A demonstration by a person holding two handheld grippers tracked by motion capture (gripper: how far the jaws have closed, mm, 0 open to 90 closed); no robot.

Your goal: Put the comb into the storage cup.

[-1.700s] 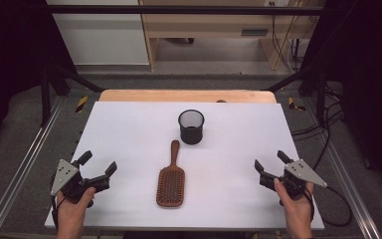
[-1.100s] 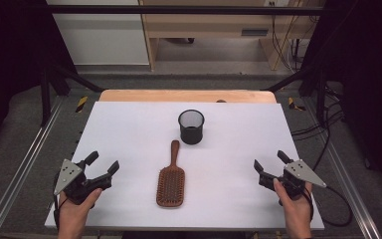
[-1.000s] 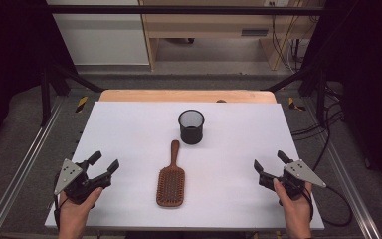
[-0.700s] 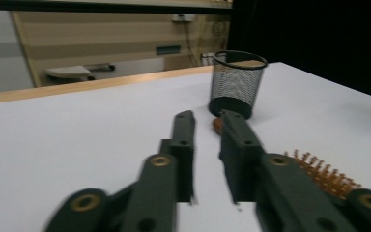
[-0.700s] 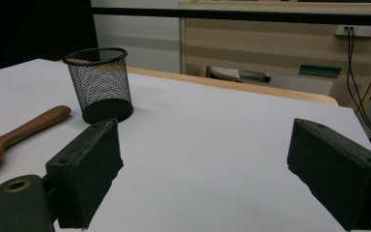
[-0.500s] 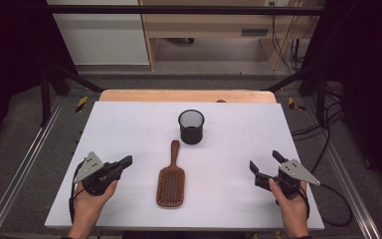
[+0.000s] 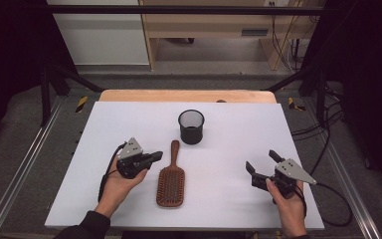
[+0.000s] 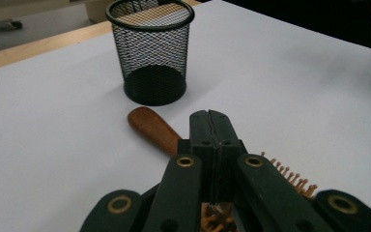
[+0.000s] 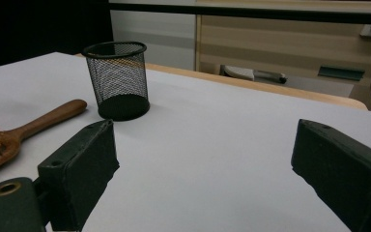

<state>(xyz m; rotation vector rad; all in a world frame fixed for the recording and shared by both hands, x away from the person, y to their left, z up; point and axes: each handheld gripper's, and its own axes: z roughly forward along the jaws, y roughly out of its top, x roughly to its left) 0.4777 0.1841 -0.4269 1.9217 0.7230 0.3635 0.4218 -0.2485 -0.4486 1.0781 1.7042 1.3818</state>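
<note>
A wooden hairbrush (image 7: 170, 179) lies bristles up in the middle of the white table (image 7: 238, 129), its handle pointing toward a black mesh cup (image 7: 191, 126) that stands upright behind it. My left gripper (image 7: 156, 157) hovers just left of the brush handle with its jaws shut and nothing between them. In the left gripper view the shut left gripper (image 8: 210, 116) sits over the hairbrush (image 8: 152, 126), with the mesh cup (image 8: 151, 53) beyond. My right gripper (image 7: 260, 159) is at the right, open; its jaws have just been opening, with nothing between them. The right gripper view shows the right gripper (image 9: 203, 164), the mesh cup (image 9: 118, 79) and the hairbrush (image 9: 34, 123).
A wooden strip (image 7: 186, 95) borders the table's far edge. Metal rails (image 7: 25, 164) run along both sides, and cables (image 7: 328, 144) trail at the right. Shelving (image 7: 219, 25) stands behind the table.
My left hand has moved right, up to the brush handle, and its jaws have gone from open to shut. The right gripper has barely shifted and its jaws stand a little wider.
</note>
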